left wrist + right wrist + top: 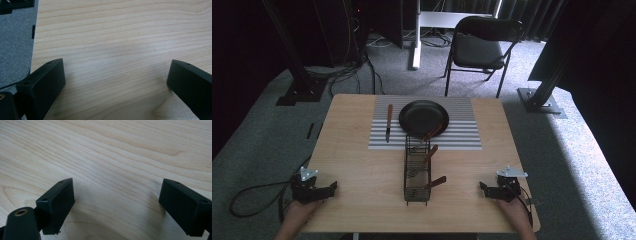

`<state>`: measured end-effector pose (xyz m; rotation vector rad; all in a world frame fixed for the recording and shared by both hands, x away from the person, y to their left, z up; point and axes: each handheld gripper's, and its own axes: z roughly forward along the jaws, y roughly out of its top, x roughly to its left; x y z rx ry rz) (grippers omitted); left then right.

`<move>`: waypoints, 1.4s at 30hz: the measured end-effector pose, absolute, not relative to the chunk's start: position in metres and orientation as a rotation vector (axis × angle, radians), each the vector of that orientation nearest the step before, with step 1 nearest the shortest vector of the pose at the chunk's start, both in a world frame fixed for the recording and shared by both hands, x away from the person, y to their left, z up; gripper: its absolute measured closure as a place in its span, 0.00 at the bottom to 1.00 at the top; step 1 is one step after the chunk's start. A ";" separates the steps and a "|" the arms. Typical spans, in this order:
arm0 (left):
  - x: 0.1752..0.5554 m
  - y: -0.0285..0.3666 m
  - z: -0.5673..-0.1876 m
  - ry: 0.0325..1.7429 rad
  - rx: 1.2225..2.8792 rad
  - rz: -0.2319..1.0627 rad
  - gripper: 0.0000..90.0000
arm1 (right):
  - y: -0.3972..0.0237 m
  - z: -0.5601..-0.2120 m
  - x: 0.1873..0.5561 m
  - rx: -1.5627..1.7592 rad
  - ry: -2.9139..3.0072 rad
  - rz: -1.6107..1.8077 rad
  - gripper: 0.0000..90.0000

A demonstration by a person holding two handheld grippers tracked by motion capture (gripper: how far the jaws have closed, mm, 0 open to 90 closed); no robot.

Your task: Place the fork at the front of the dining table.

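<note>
A black wire rack (417, 171) stands in the middle of the wooden table (362, 165) and holds three utensils with brown handles (431, 152). Behind it a black round pan (424, 117) rests on a striped mat (462, 131). A knife with a brown handle (389, 122) lies on the mat's left part. My left gripper (331, 189) rests open at the table's near left corner; in the left gripper view (116, 75) only bare wood lies between its jaws. My right gripper (483, 189) rests open at the near right; in its own view (117, 195) nothing is between its jaws.
A black folding chair (479, 47) stands on the grey carpet beyond the table. Black frame posts (297, 70) rise at the far left and far right. A cable (252, 192) trails off the left gripper over the table's edge.
</note>
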<state>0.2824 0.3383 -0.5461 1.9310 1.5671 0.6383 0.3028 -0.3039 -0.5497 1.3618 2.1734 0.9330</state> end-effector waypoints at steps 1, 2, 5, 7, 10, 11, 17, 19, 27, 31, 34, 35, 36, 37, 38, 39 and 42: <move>0.282 0.338 -0.546 1.567 1.931 0.638 0.02 | -0.304 -0.550 0.303 1.362 2.173 0.933 0.14; 0.282 0.338 -0.546 1.567 1.931 0.638 0.02 | -0.304 -0.550 0.303 1.362 2.174 0.933 0.14; 0.282 0.338 -0.546 1.567 1.930 0.638 0.02 | -0.304 -0.550 0.302 1.366 2.171 0.932 0.14; 0.282 0.338 -0.546 1.567 1.930 0.638 0.02 | -0.304 -0.549 0.302 1.366 2.181 0.924 0.15; 0.282 0.338 -0.546 1.567 1.930 0.638 0.02 | -0.302 -0.546 0.301 1.380 2.189 0.904 0.16; 0.282 0.338 -0.546 1.567 1.930 0.638 0.02 | -0.300 -0.546 0.300 1.376 2.199 0.903 0.16; 0.282 0.338 -0.546 1.567 1.930 0.638 0.02 | -0.286 -0.538 0.291 1.357 2.246 0.956 0.19; 0.282 0.338 -0.546 1.568 1.930 0.637 0.02 | -0.279 -0.535 0.286 1.345 2.271 0.970 0.19; 0.282 0.338 -0.546 1.569 1.931 0.636 0.02 | -0.256 -0.517 0.269 1.278 2.311 1.047 0.19; 0.282 0.338 -0.546 1.569 1.930 0.636 0.02 | -0.242 -0.502 0.256 1.233 2.329 1.115 0.19; 0.282 0.338 -0.546 1.568 1.930 0.636 0.02 | -0.233 -0.491 0.249 1.214 2.334 1.182 0.19; 0.282 0.338 -0.546 1.568 1.930 0.636 0.02 | -0.229 -0.487 0.246 1.204 2.337 1.208 0.19; 0.282 0.338 -0.546 1.568 1.930 0.636 0.02 | -0.229 -0.487 0.246 1.204 2.337 1.208 0.19; 0.282 0.338 -0.546 1.569 1.930 0.636 0.02 | -0.220 -0.478 0.240 1.177 2.345 1.241 0.19; 0.282 0.338 -0.546 1.569 1.930 0.636 0.02 | -0.217 -0.476 0.238 1.167 2.345 1.248 0.19; 0.282 0.338 -0.546 1.568 1.930 0.636 0.02 | -0.213 -0.472 0.236 1.158 2.343 1.268 0.19; 0.282 0.338 -0.546 1.568 1.930 0.636 0.02 | -0.205 -0.466 0.231 1.139 2.348 1.289 0.19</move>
